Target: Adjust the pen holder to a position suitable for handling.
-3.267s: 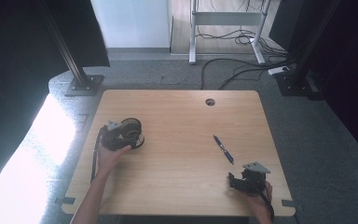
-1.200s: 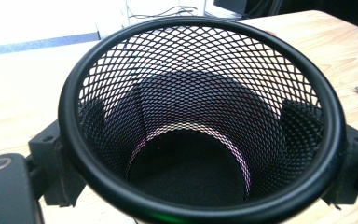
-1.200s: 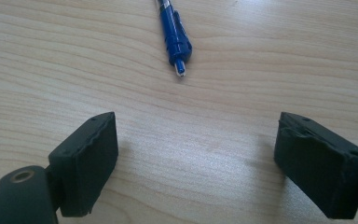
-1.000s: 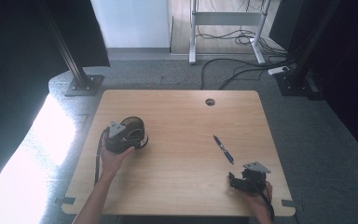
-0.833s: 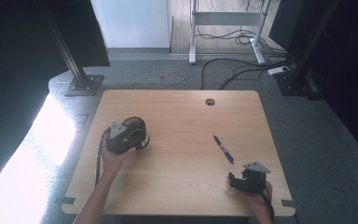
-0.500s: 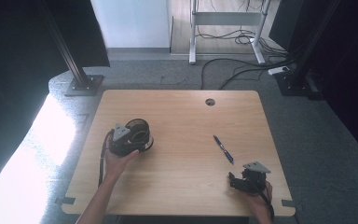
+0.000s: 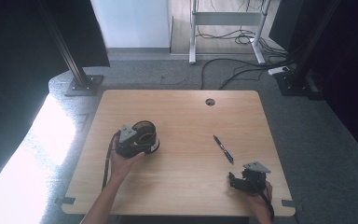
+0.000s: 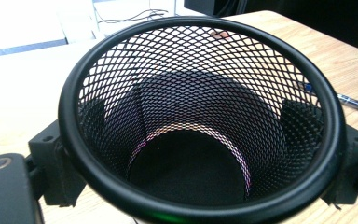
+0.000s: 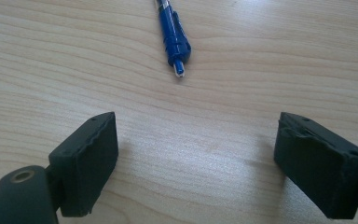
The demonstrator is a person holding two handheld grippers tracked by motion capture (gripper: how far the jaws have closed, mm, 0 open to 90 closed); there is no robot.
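I'm carrying the black mesh cup (image 7: 144, 136) across the wooden surface (image 7: 182, 186) w/ my left claw (image 7: 137, 142), jaws clamped on the cup's walls from both sides, as the left gripper view shows. Since approx. 3 s ago the cup has been shifting right, toward the blue pen (image 7: 223, 149), from nearer the left edge to closer to the middle. My read: I'm bringing the holder w/in reach of the pen so it can be dropped in. My right claw (image 7: 242, 181) is sitting near the front right corner, unmoved, jaws wide apart & gripping nothing, pen tip (image 9: 179, 72) just ahead of them, not touching. The pen is lying flat, well apart from the cup. No brand, label or writing legible on cup, pen or surface.
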